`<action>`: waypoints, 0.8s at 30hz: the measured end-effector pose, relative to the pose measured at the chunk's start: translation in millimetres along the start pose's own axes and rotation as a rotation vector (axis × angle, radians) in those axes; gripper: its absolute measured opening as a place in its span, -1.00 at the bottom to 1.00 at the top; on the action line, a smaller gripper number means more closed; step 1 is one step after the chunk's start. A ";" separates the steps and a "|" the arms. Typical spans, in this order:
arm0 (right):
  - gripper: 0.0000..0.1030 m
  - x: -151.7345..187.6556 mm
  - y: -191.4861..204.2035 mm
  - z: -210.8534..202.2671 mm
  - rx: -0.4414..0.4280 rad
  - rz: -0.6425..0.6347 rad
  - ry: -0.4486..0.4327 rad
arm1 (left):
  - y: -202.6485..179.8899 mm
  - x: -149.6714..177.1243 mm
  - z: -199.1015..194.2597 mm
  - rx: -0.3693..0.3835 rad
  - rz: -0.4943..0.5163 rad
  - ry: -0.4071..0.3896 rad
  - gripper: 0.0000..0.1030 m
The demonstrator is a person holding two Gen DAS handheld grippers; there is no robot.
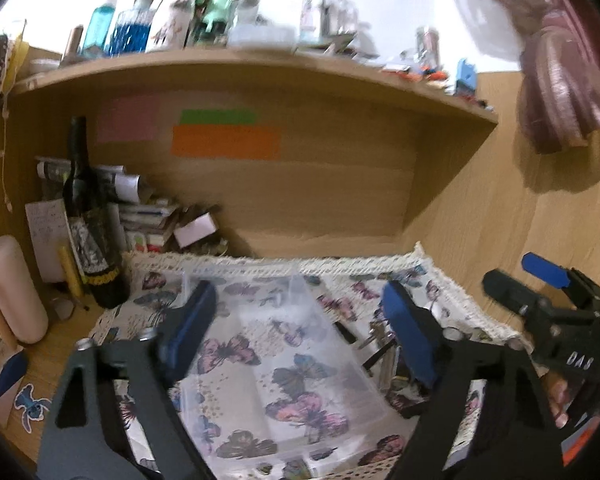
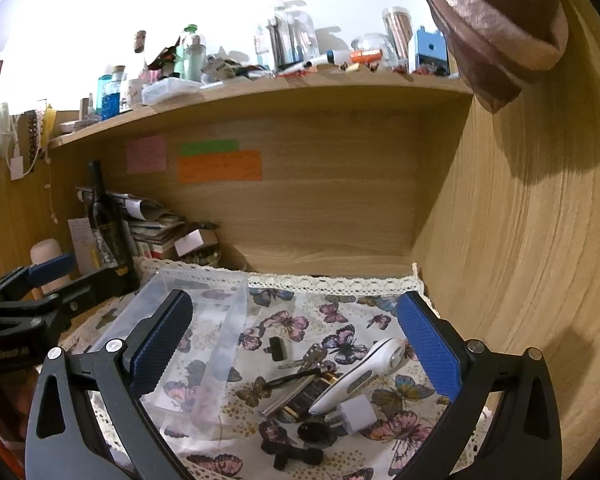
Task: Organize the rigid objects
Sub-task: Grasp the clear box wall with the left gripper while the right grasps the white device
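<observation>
A clear plastic organizer box (image 1: 276, 344) lies on the butterfly cloth (image 1: 352, 284); it also shows in the right wrist view (image 2: 188, 320). My left gripper (image 1: 300, 320) is open and empty, hovering over the box. My right gripper (image 2: 296, 320) is open and empty above a pile of small items: a white handheld device (image 2: 360, 376), a white plug adapter (image 2: 356, 412), a brown bar with metal strip (image 2: 296, 396), a small black piece (image 2: 278, 349), black round bits (image 2: 312, 436). The right gripper also shows at the right of the left wrist view (image 1: 548, 300).
A dark wine bottle (image 1: 88, 220), a pale pink cylinder (image 1: 12, 288) and stacked books (image 1: 148, 216) stand at the back left. A cluttered shelf (image 2: 284, 80) runs overhead. A wooden side wall (image 2: 520, 240) closes the right. Pink fabric (image 2: 492, 20) hangs at top right.
</observation>
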State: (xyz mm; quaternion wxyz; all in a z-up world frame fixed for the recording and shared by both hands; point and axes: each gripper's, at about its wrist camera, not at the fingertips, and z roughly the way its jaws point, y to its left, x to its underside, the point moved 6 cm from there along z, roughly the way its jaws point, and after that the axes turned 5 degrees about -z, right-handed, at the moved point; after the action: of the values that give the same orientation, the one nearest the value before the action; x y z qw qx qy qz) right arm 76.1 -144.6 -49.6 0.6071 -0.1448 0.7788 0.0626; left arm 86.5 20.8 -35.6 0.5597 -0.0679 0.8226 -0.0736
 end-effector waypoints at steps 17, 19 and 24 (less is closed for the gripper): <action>0.00 42.9 -50.0 76.7 0.107 0.045 0.295 | 102.9 27.5 87.1 -0.111 -0.026 0.346 -0.43; -0.03 48.9 -53.7 84.9 0.125 0.047 0.331 | 108.8 36.2 97.6 -0.092 -0.040 0.400 -0.44; -0.04 69.1 -63.9 100.9 0.167 0.057 0.427 | 112.2 53.7 111.1 -0.055 -0.050 0.499 -0.65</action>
State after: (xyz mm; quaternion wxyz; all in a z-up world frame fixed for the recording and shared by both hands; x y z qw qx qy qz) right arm 173.7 -188.1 -137.0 0.4362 -0.0819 0.8960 -0.0167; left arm 167.0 115.3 -146.9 0.3351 -0.0831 0.9352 -0.0795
